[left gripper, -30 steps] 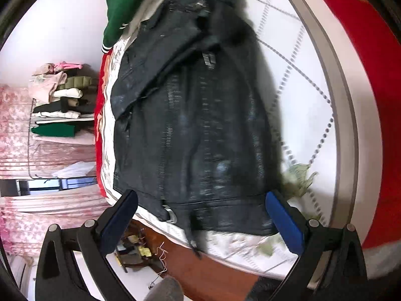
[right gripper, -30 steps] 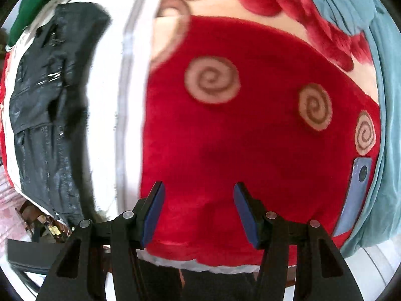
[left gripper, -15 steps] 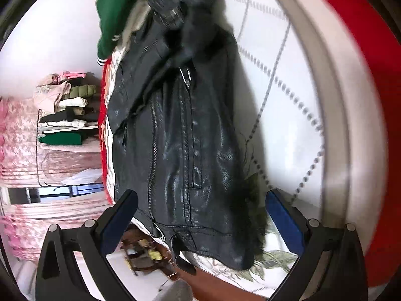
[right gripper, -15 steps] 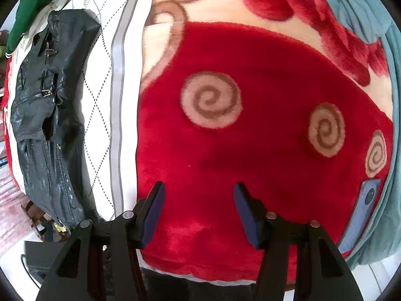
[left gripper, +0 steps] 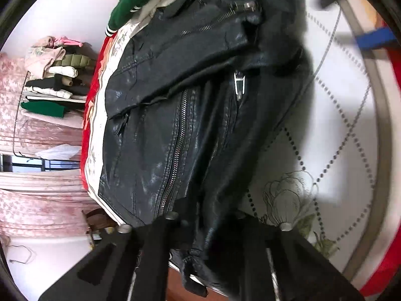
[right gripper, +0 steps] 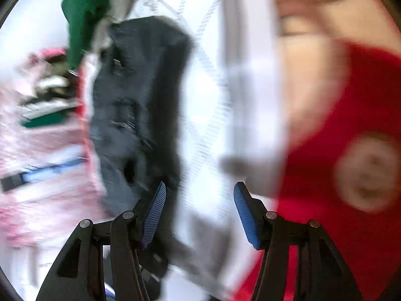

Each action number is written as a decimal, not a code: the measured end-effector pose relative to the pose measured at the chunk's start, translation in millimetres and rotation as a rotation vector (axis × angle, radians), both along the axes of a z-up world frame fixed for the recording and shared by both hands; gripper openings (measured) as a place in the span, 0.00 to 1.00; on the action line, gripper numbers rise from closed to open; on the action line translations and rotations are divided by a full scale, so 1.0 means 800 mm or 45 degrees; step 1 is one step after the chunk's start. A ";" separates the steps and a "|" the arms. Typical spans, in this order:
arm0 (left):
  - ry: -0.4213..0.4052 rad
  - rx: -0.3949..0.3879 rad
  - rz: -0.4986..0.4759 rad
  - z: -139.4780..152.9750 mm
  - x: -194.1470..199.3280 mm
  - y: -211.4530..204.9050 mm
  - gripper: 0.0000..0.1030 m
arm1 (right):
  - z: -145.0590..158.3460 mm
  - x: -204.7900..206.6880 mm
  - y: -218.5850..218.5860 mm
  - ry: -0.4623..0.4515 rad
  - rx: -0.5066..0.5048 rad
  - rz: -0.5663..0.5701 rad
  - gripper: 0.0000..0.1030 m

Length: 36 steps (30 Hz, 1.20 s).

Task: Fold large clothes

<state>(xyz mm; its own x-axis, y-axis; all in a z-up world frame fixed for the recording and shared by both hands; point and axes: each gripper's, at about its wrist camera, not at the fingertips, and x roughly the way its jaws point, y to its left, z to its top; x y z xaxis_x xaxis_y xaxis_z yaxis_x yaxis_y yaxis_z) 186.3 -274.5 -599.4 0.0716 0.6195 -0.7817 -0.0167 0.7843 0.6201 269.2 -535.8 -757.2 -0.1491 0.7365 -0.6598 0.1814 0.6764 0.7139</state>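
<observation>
Black leather jacket [left gripper: 190, 115] lies lengthwise on the white quilted bedspread [left gripper: 333, 130], its long axis running from the hem at the near bed edge up toward the collar end, where a green garment [left gripper: 135, 2] sits. Left gripper [left gripper: 208, 228] is at the hem; its jaws are drawn together on the hem fabric, which bunches between them. Right gripper [right gripper: 199, 213] stands with jaws parted and empty, over bare bedspread just beside the jacket's side edge; the view is blurred. Judged from this layout, the left hand controls the hem, and the right must shift sideways to reach the matching hem corner.
</observation>
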 end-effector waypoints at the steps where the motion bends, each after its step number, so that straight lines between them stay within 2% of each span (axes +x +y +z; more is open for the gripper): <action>1: -0.007 -0.008 0.003 0.004 -0.001 0.000 0.06 | -0.007 0.008 0.006 0.013 0.077 -0.032 0.57; 6: -0.038 -0.029 -0.024 0.031 0.002 0.008 0.05 | -0.046 0.027 0.052 0.111 0.350 -0.166 0.58; 7: -0.044 -0.039 -0.033 0.035 0.003 0.011 0.05 | -0.048 0.031 0.060 0.103 0.370 -0.185 0.44; 8: -0.054 -0.046 -0.040 0.040 0.005 0.017 0.05 | -0.046 0.033 0.066 0.078 0.368 -0.209 0.24; 11: -0.072 -0.078 -0.044 0.052 0.008 0.030 0.04 | -0.026 0.035 0.084 0.042 0.292 -0.227 0.15; 13: -0.088 -0.120 -0.033 0.062 0.007 0.044 0.04 | -0.003 0.039 0.091 0.011 0.239 -0.215 0.13; 18: -0.119 -0.275 -0.008 0.099 0.001 0.094 0.04 | 0.086 0.050 0.130 -0.095 0.106 -0.138 0.12; 21: -0.150 -0.387 0.024 0.128 0.001 0.137 0.04 | 0.147 0.062 0.179 -0.175 0.039 -0.087 0.12; 26: -0.209 -0.546 0.122 0.159 0.006 0.218 0.04 | 0.210 0.084 0.273 -0.277 -0.072 0.013 0.10; 30: -0.235 -0.572 0.213 0.151 0.013 0.297 0.04 | 0.226 0.092 0.356 -0.297 -0.132 0.102 0.10; 33: -0.235 -0.595 0.290 0.131 0.015 0.352 0.04 | 0.215 0.101 0.434 -0.303 -0.176 0.165 0.09; 36: -0.209 -0.665 0.379 0.097 0.014 0.400 0.06 | 0.191 0.108 0.513 -0.299 -0.252 0.242 0.09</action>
